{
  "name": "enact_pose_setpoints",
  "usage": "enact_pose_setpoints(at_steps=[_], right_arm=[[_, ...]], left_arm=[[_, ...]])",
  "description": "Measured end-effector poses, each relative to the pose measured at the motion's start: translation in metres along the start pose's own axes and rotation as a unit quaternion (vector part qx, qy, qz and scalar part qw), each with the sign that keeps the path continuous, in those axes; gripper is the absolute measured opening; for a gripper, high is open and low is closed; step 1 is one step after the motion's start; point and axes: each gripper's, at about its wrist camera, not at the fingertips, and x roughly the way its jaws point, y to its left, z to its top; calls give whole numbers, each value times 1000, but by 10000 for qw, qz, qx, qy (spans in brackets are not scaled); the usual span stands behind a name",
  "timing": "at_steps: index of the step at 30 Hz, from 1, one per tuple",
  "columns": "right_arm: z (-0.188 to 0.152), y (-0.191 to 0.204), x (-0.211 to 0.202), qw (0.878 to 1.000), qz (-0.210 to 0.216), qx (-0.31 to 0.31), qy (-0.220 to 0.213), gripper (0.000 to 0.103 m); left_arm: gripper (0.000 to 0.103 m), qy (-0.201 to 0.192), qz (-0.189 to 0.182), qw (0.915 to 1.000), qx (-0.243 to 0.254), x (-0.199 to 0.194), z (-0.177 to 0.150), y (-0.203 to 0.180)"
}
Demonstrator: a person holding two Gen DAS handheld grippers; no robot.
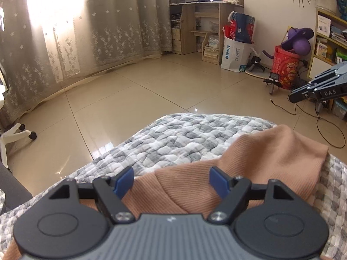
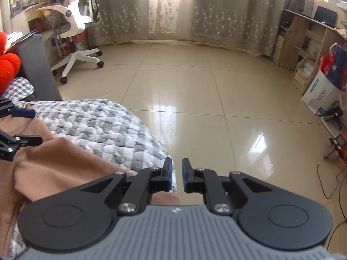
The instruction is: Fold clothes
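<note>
Peach ribbed garment point(image 1: 249, 162) spread over grey-and-white checked quilt point(image 1: 173, 134), near edge bunched under both tools, far corner lying flat toward the quilt's far right rim. Probably laid there so the padded surface would keep the knit from sliding during folds.

Left gripper point(image 1: 171, 182) poised just above a doubled fold of the garment, jaws wide, blue pads point(image 1: 124, 181) either side of the cloth but pressing on nothing. Wide stance most likely chosen to straddle the thick fold before any pinch. No cloth held.

Right gripper point(image 2: 177, 177) out past the quilt's right edge, over shiny tiled floor point(image 2: 195, 86), jaws narrow with a slim gap, nothing between them. A small lobe of garment visible just below its left finger, apart from the pads. Placement suggested a released corner, with the tool clear of the fabric.

Fold judged partly made; sleeve or hem on the near side not yet squared.
</note>
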Motion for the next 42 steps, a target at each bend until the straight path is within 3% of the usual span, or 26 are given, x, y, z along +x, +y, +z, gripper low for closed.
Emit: enact_pose_setpoints(at_steps=[2, 4, 7, 8, 9, 10, 12, 16, 19, 21, 23, 25, 27, 31, 38, 42], right_arm=[[-4, 8, 4, 9997, 160, -198, 46, 22], [-8, 15, 9, 9989, 241, -395, 90, 37], [-13, 21, 24, 9979, 330, -511, 228, 39], [-15, 21, 29, 9977, 369, -484, 282, 39], [-17, 20, 32, 9977, 433, -433, 295, 26], [-20, 20, 32, 9974, 543, -385, 293, 0], [-23, 26, 27, 9975, 444, -519, 186, 0], [-20, 31, 7, 9955, -403, -736, -435, 0], [-14, 17, 11, 9939, -809, -492, -565, 0], [-12, 10, 15, 9968, -637, -232, -419, 0], [-13, 7, 10, 9980, -442, -36, -454, 12], [-16, 10, 1, 9984, -301, -13, -488, 32], [-22, 13, -10, 9983, -203, -54, -542, 42], [-40, 16, -34, 9977, 36, -146, -661, 42], [-76, 25, -51, 9957, 644, -465, -487, 43], [-83, 38, -41, 9938, 404, -873, -560, 43]], left_arm=[[70, 82, -44, 9999, 52, 3, 3, 2], [57, 138, -156, 9997, -104, 4, 5, 7], [40, 103, -245, 9991, -339, 5, 2, 9], [24, 46, -260, 9990, -359, 4, 1, 8], [12, -22, -294, 9988, -379, 3, -1, 7], [4, -86, -288, 9986, -430, 2, -2, 6], [3, -281, -177, 9979, -558, -2, -5, 3], [3, -908, 240, 9925, -779, -14, -9, -2], [4, -720, 432, 9930, -831, -1, -9, -7], [7, -514, 561, 9946, -712, 8, -7, -14], [18, -554, 595, 9941, -723, 5, -2, -17], [44, -633, 421, 9929, -915, -6, -3, -13], [44, -774, 304, 9923, -918, -20, -5, -17], [41, -785, -60, 9937, -791, -39, -9, -28], [10, -584, -488, 9934, -863, -42, -20, -34], [5, -580, -955, 9873, -1126, -35, -22, -36]])
